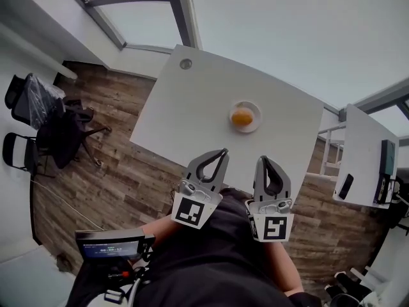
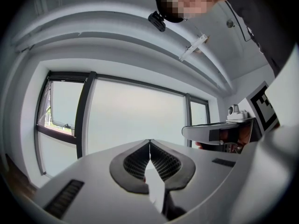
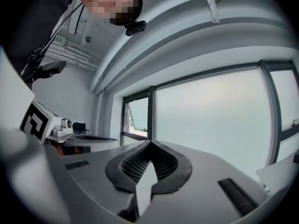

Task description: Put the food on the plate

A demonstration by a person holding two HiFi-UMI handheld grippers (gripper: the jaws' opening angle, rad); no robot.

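Observation:
A small white plate [image 1: 254,108] sits on the white table [image 1: 192,114], right of its middle, with a round orange piece of food [image 1: 242,117] on it. Both grippers are held close to the person's body, short of the table's near edge and well apart from the plate. My left gripper [image 1: 225,151] is shut with nothing between its jaws; in the left gripper view its tips [image 2: 149,142] meet and point up at a window. My right gripper [image 1: 264,159] is also shut and empty, its tips [image 3: 150,143] touching in the right gripper view.
A small round fitting [image 1: 186,63] lies at the table's far corner. Dark office chairs [image 1: 38,107] stand on the wooden floor at the left. A second white table [image 1: 364,152] with dark devices stands at the right. A small screen [image 1: 110,244] is at the person's lower left.

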